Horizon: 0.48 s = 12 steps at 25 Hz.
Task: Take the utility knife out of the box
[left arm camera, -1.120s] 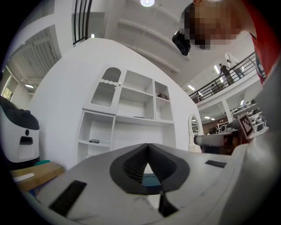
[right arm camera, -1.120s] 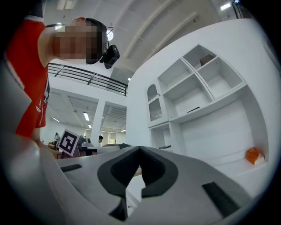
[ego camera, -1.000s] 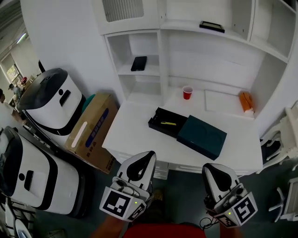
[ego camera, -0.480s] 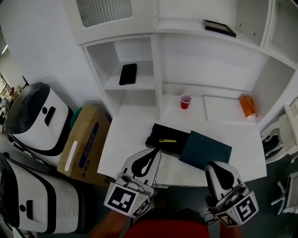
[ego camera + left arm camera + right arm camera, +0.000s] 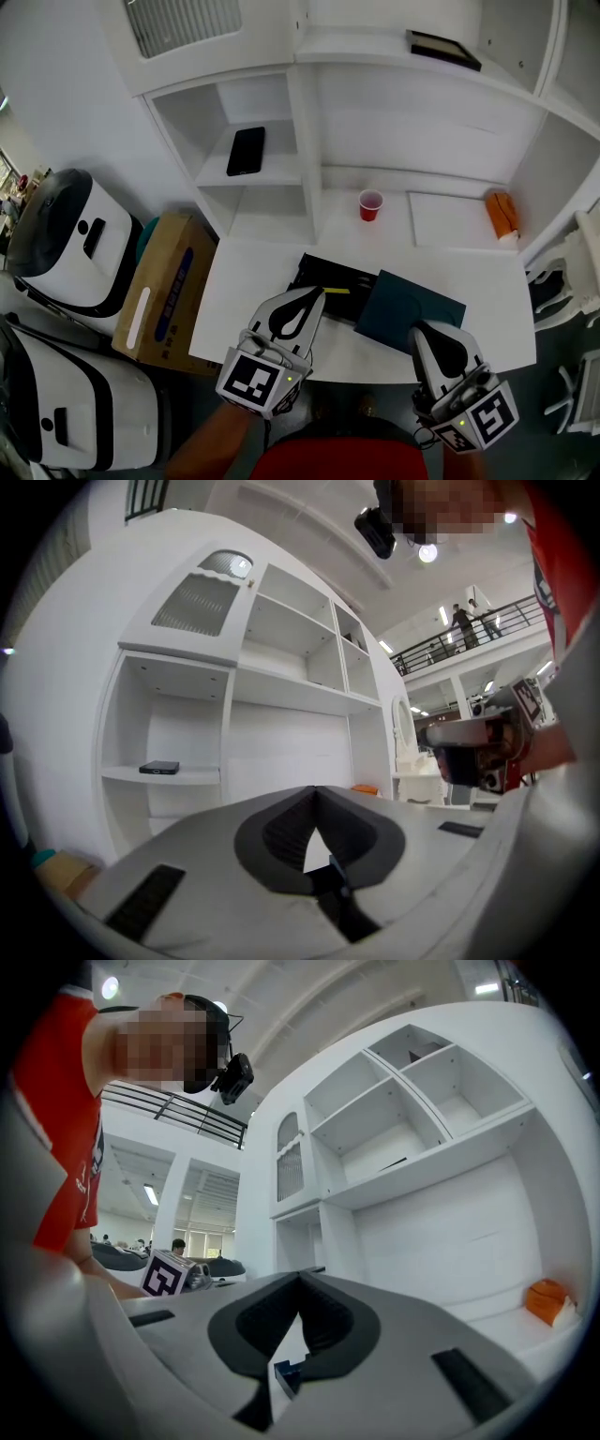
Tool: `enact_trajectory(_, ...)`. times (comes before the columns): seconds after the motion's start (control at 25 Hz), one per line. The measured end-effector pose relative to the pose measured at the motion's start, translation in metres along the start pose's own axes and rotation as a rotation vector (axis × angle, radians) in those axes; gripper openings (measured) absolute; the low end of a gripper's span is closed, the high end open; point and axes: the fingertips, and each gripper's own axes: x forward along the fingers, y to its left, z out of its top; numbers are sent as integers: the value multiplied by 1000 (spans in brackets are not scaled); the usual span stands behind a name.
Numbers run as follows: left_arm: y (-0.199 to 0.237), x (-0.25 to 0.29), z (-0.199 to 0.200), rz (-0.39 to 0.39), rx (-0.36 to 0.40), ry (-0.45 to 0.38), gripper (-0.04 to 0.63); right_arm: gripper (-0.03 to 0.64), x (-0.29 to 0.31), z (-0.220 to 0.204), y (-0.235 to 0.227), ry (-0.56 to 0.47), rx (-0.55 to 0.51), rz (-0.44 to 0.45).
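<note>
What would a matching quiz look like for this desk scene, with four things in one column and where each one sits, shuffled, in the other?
Things:
1. red cup
2. black phone
3. yellow utility knife
4. orange object

Places:
a. inside the open black box
b. on a shelf in the left cubby
c. far right end of the desk, by the wall
d. back of the desk, near the middle

Pairs: 1-d, 2-b, 3-a, 4-c.
</note>
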Motion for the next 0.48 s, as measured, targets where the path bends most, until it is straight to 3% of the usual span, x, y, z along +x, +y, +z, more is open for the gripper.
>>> enact_trajectory(0.28,10,47,-47,-178,118,155,39,-6,4,-4,-14,9,10,26)
enact_trajectory(0.48,5,71,-97,-419,223,391,154,-6,1,-8,-26,12,19,8)
